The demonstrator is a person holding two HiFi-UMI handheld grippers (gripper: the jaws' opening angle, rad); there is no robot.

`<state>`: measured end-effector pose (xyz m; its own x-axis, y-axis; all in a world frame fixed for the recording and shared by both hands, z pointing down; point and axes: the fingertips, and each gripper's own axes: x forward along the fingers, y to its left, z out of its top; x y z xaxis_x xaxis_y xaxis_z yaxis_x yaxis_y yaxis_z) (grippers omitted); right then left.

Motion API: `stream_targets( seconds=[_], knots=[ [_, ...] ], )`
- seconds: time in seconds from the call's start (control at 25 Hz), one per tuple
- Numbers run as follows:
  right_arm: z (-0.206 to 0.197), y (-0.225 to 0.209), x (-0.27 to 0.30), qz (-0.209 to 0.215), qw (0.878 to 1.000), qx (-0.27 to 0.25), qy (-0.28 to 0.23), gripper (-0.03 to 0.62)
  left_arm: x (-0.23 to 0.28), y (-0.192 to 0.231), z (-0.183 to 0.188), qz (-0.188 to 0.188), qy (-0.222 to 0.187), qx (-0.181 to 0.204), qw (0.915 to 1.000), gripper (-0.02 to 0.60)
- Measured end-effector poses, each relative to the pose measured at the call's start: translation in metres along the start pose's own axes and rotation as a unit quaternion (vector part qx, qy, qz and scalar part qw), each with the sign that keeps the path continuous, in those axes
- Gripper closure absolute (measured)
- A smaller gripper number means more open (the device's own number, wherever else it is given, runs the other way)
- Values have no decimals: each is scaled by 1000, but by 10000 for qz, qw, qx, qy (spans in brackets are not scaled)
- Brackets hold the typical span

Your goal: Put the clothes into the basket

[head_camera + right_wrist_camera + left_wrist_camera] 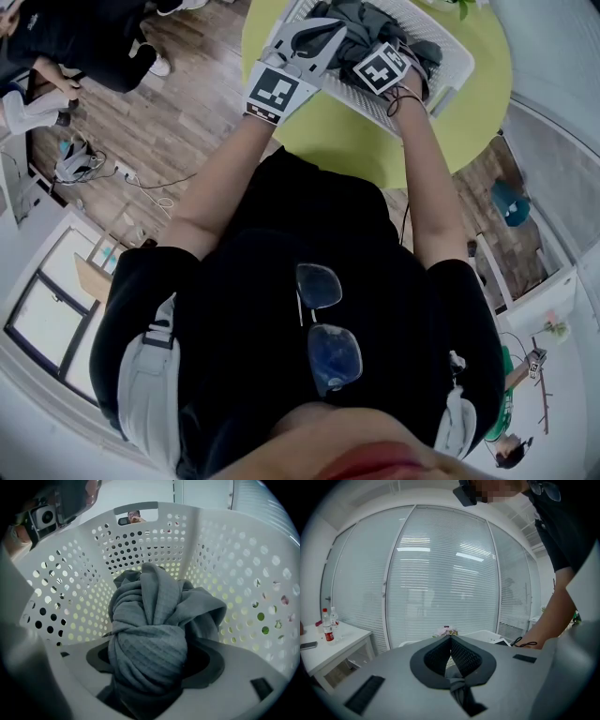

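Your right tool (152, 657) apart around grey clothes (154, 616) in the white basket (229, 559), your left tool (450, 641) pinching a cloth strip (458, 688).

Your clothes (150, 634) are a muted grey with a fine ribbed weave. The basket (234, 564) is white, dotted all over with round holes. Your table (347, 141) is lime green and the floor (178, 112) is brown wood plank. Your left claw (450, 638) and right claw (150, 667) are pale grey and carry black-and-white square markers.
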<state>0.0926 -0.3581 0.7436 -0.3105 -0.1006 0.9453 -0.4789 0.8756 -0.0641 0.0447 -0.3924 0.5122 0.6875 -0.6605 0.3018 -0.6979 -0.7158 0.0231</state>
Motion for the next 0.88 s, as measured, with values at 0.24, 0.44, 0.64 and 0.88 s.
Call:
stream_targets(
  seconds=[0.24, 0.44, 0.64, 0.88],
  knots=[
    [1, 0, -19, -96, 9999, 64, -74, 230, -7, -5, 9, -11, -79, 41, 10000, 571],
    [10, 0, -59, -442, 9981, 105, -414, 230, -20, -18, 20, -51, -192, 109, 9997, 571],
    [21, 4, -96, -683, 9949, 150, -726, 232, -34, -25, 26, -120, -289, 111, 9994, 571],
    [20, 24, -144, -848, 9911, 189, -1008, 233, -51, -44, 41, -217, -408, 187, 9988, 571]
  ],
)
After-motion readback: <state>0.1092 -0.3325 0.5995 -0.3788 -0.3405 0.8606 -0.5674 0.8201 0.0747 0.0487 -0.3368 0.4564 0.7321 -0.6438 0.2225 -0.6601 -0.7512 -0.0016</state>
